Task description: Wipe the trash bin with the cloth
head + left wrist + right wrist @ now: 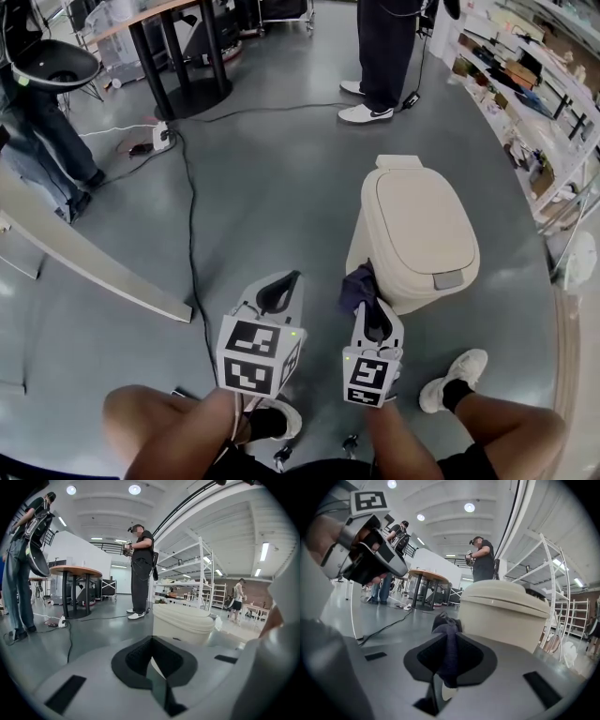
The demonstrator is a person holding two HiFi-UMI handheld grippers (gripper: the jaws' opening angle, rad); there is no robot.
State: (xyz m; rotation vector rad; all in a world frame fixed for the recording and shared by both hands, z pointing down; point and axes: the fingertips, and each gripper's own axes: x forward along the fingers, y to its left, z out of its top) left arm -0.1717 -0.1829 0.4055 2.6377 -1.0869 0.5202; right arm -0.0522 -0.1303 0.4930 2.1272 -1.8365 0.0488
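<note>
While the right gripper (372,307) pinches the dark cloth (356,284) at the trash bin's (422,225) near side, the left gripper (278,292) hangs beside the bin, jaws together, empty.

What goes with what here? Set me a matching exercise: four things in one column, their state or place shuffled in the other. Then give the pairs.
Things
1. left gripper
2. cloth
3. trash bin
4. black cable

States or places
A. beige, lid down
B. fingers shut, nothing between them
C. lies across the grey floor
D. dark blue, pinched in the right gripper

Pairs: 1-B, 2-D, 3-A, 4-C
</note>
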